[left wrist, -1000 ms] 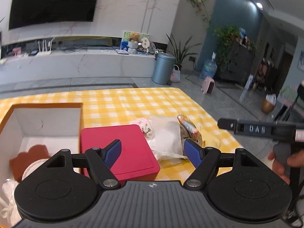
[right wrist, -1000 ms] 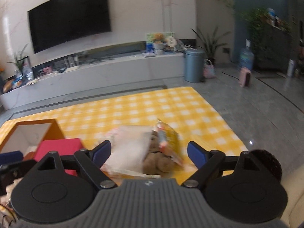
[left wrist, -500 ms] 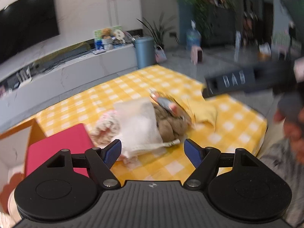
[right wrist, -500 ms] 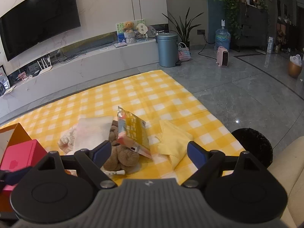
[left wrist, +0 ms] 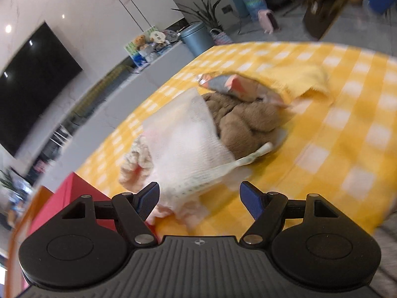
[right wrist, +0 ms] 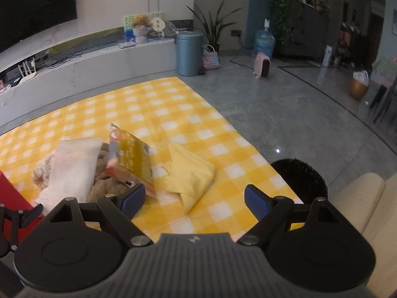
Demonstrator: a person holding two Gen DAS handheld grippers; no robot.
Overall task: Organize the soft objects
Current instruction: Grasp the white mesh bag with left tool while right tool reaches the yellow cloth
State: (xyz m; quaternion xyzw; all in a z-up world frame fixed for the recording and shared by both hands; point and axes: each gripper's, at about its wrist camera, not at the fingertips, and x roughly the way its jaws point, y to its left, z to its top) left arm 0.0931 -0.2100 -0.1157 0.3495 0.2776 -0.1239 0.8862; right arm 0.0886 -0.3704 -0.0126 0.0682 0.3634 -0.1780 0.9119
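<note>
A heap of soft things lies on the yellow checked cloth (right wrist: 173,109). A white mesh bag (left wrist: 188,144) covers a pink knitted piece (left wrist: 136,166) and leans on a brown plush toy (left wrist: 248,124). A foil snack packet (right wrist: 129,159) rests on the plush, and a folded yellow cloth (right wrist: 188,173) lies to its right. My left gripper (left wrist: 199,200) hovers open just in front of the mesh bag's near edge, with nothing pressed between its pads. My right gripper (right wrist: 194,198) is open above the yellow cloth's near corner, holding nothing. In the right wrist view the left gripper (right wrist: 27,214) shows at the left edge.
A red box (left wrist: 62,206) sits left of the heap, beside the orange rim of a cardboard box (left wrist: 27,213). A black round stool (right wrist: 300,181) and a cream sofa arm (right wrist: 367,198) stand off the cloth's right edge. Grey tiled floor lies beyond.
My left gripper swung right from the boxes, rolled, and dropped close to the mesh bag. My right gripper shifted right and lower, from the plush toward the yellow cloth. Both stayed open.
</note>
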